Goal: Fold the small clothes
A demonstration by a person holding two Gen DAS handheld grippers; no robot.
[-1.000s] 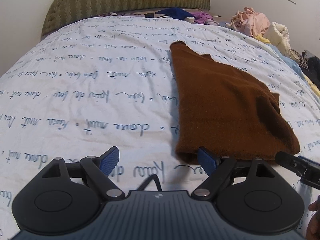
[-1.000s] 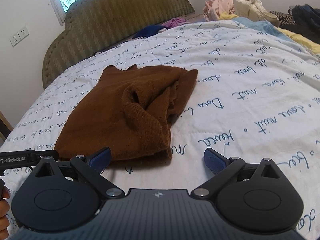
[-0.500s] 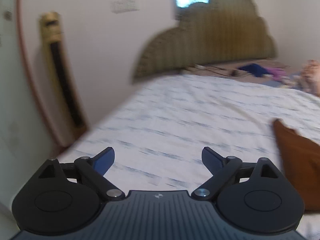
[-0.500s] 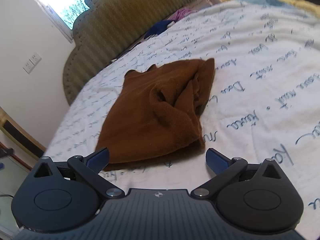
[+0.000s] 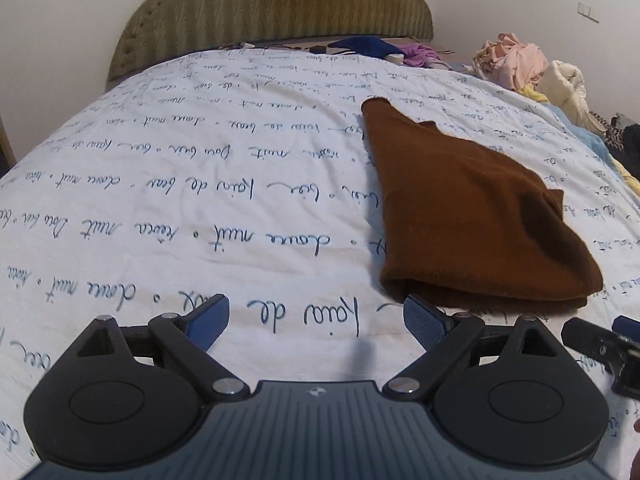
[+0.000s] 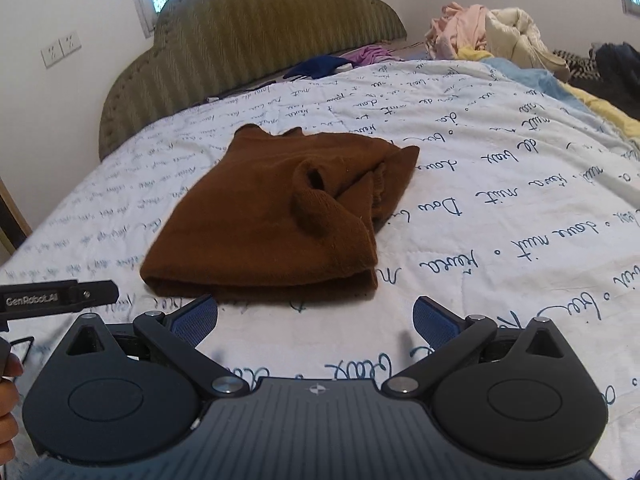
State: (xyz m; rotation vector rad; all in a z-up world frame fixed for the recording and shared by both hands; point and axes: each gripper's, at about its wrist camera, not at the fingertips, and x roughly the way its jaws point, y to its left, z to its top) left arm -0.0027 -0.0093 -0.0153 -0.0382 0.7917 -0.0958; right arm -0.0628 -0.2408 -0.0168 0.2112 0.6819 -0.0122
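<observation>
Both grippers' jaws have just been opening — left gripper (image 5: 316, 316) and right gripper (image 6: 316, 316) now gape wide, empty; folded brown garment (image 6: 264, 220) lies on bedsheet (image 5: 180, 200).

Both wrist cameras look low across the bed (image 5: 200, 184) toward the headboard (image 5: 272, 4), sharing the brown garment (image 6: 272, 220) from opposite sides.
</observation>
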